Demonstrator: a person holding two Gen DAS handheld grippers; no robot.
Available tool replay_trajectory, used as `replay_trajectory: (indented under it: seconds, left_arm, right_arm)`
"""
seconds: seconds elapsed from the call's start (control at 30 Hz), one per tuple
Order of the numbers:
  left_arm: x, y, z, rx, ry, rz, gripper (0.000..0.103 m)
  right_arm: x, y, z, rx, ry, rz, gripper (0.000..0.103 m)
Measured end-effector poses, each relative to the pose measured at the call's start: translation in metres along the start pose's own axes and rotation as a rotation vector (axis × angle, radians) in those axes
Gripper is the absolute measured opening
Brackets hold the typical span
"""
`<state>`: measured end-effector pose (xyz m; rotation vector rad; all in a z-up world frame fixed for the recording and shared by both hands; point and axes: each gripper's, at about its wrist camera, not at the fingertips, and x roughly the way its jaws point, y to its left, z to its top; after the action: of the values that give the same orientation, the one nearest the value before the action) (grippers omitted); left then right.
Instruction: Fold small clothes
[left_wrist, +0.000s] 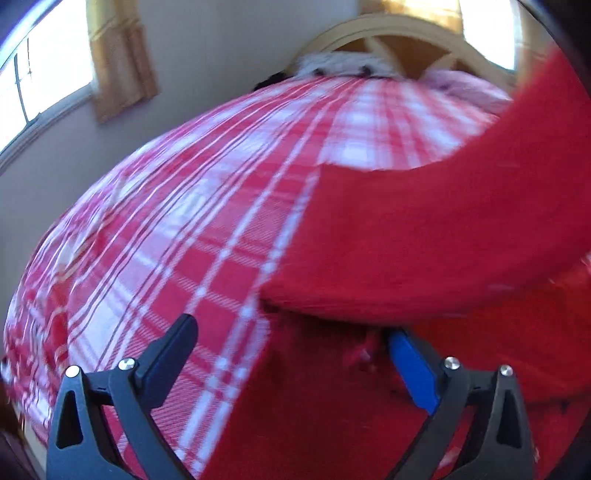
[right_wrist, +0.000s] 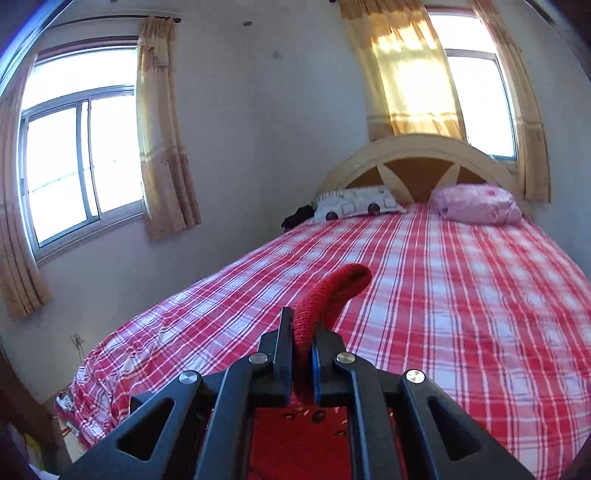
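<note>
Black two-finger right gripper (right_wrist: 301, 354) sits nearest the lens in the right wrist view, jaws pinched tight on a fold of red knitted garment (right_wrist: 328, 295). Knit cuff-like end sticks up & forward past the fingertips, curling to the right, w/ more red fabric hanging under the gripper at the bottom of the frame, some dark small pattern on it. Held part is clear of the bed.

Left wrist view: black left gripper (left_wrist: 291, 347) w/ jaws spread wide, nothing clamped. Its blue-faced right finger (left_wrist: 413, 373) lies against or just under the red cloth (left_wrist: 424, 240); left finger (left_wrist: 173, 350) is over the bedsheet, apart from the cloth. Can't tell if the blue pad really touches, pic is blurred. Red garment fills the right half of this view, one band lifted & running up to the right edge, the rest lying on the bed below.

Bed is covered w/ a red-and-white plaid sheet (right_wrist: 443, 295). At its far end: cream arched wooden headboard (right_wrist: 417, 155), a white patterned pillow (right_wrist: 354, 203) on the left, a pink bundled blanket (right_wrist: 476, 203) on the right. Yellow-tan curtains (right_wrist: 162, 129) hang beside two bright windows (right_wrist: 77, 162).
</note>
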<state>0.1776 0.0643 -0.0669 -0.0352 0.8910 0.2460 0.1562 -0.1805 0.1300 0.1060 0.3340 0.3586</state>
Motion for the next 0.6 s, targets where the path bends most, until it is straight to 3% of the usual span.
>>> replay_trajectory:
  seconds: [0.07,0.1,0.17,0.3,0.47,0.6]
  left_arm:
    - [0.008,0.023,-0.001,-0.089,0.026,-0.047,0.103]
    - [0.010,0.033,-0.002,-0.129,0.034,-0.031,0.101]
    - [0.013,0.044,-0.005,-0.150,0.051,0.003,0.101]
    - [0.009,0.062,-0.012,-0.154,0.057,-0.043,0.101]
    - [-0.015,0.066,-0.004,-0.142,-0.018,-0.035,0.102]
    - [-0.027,0.057,0.014,-0.094,-0.099,-0.053,0.102]
  right_arm:
    - [-0.004,-0.005,-0.004,0.000,-0.004,-0.001,0.007]
    - [-0.005,-0.010,-0.009,0.007,0.005,-0.002,0.007]
    - [-0.003,-0.025,-0.026,0.019,0.037,-0.021,0.007]
    - [0.011,-0.068,-0.073,0.101,0.143,-0.083,0.007]
    - [0.023,-0.101,-0.125,0.148,0.243,-0.151,0.007]
    - [0.021,-0.108,-0.139,0.118,0.260,-0.198,0.007]
